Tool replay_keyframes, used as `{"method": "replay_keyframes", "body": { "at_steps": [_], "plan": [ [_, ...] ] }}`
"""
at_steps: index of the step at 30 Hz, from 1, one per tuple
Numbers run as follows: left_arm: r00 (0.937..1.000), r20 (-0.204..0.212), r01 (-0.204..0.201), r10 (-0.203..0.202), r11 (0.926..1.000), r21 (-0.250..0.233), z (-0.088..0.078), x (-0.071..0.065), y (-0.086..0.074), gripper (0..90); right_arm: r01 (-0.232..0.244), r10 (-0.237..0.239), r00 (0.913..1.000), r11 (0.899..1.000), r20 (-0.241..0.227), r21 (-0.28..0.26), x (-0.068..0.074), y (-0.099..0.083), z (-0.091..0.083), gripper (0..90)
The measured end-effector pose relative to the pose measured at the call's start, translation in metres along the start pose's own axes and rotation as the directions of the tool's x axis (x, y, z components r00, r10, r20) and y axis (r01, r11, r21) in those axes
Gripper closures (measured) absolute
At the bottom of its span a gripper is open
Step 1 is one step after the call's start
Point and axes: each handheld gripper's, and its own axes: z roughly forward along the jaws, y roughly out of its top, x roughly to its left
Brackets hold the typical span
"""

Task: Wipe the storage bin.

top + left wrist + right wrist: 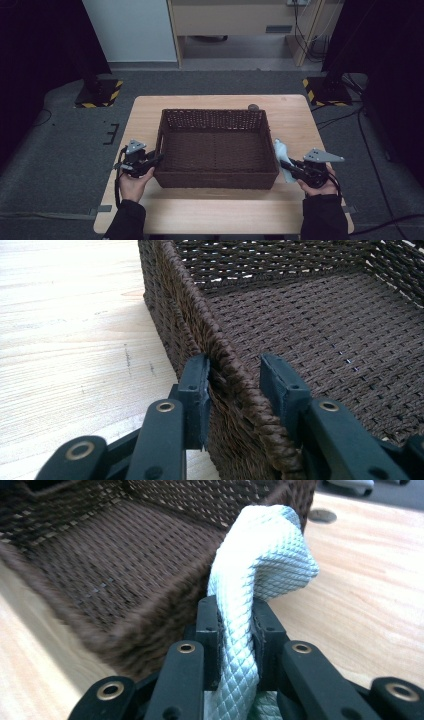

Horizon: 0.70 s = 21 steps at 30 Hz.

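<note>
A dark brown woven basket (pixel 215 114) sits on the wooden table (pixel 210 205), nothing inside it. My left gripper (pixel 159 159) straddles the rim of the basket's left wall (pixel 175 315). In the left gripper view (pixel 232 375) the outer pad (pixel 199 385) lies against the weave and the inner pad (pixel 280 390) stands a little off the rim. My right gripper (pixel 282 162) is at the basket's right side, shut on a pale, diamond-textured cloth (pixel 280 150). In the right gripper view (pixel 235 615) the cloth (pixel 265 545) folds up and over above the jaws, beside the basket (pixel 125 545).
A small round dark disc (pixel 253 106) lies on the table behind the basket's far right corner, also in the right gripper view (pixel 321 515). Bare wood runs along the table's front edge and both sides. Stands with striped bases (pixel 100 95) flank the table on the floor.
</note>
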Motion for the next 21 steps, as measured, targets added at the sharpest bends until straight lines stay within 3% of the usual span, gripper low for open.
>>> {"method": "replay_keyframes", "body": {
  "at_steps": [3,6,11,14,16,17,21],
  "plan": [
    [1.0,0.0,-0.001,0.001,1.0,0.0,0.0,0.0,0.0,63.9,0.006,-0.006,0.9999,1.0,-0.011,0.018,0.004,-0.004,0.001,78.2],
    [1.0,-0.002,-0.005,0.005,1.0,0.003,0.0,0.0,0.0,63.9,0.006,-0.005,1.0,0.996,-0.004,0.09,0.004,-0.014,0.011,78.2],
    [1.0,-0.008,-0.001,0.001,1.0,0.003,0.0,-0.001,0.0,64.3,0.007,-0.003,0.9999,0.97,-0.015,0.242,0.004,-0.031,0.035,78.2],
    [0.9999,-0.014,-0.001,0.001,1.0,0.004,0.0,-0.001,0.0,64.7,0.007,-0.005,1.0,0.958,-0.008,0.288,0.003,-0.035,0.042,78.2],
    [0.9999,-0.014,0.002,-0.002,1.0,0.005,0.0,0.0,0.001,64.8,-0.002,0.005,0.9999,0.961,-0.009,0.276,0.002,-0.032,0.04,78.1],
    [0.9999,-0.014,0.002,-0.002,1.0,0.004,0.0,0.001,0.001,64.7,0.001,-0.001,1.0,0.969,-0.002,0.246,0.001,-0.028,0.034,78.1],
    [0.9998,-0.022,0.0,0.0,1.0,0.003,0.002,0.004,0.003,64.8,-0.006,0.005,1.0,0.998,0.003,0.065,0.001,-0.01,0.011,78.1]
  ]
}}
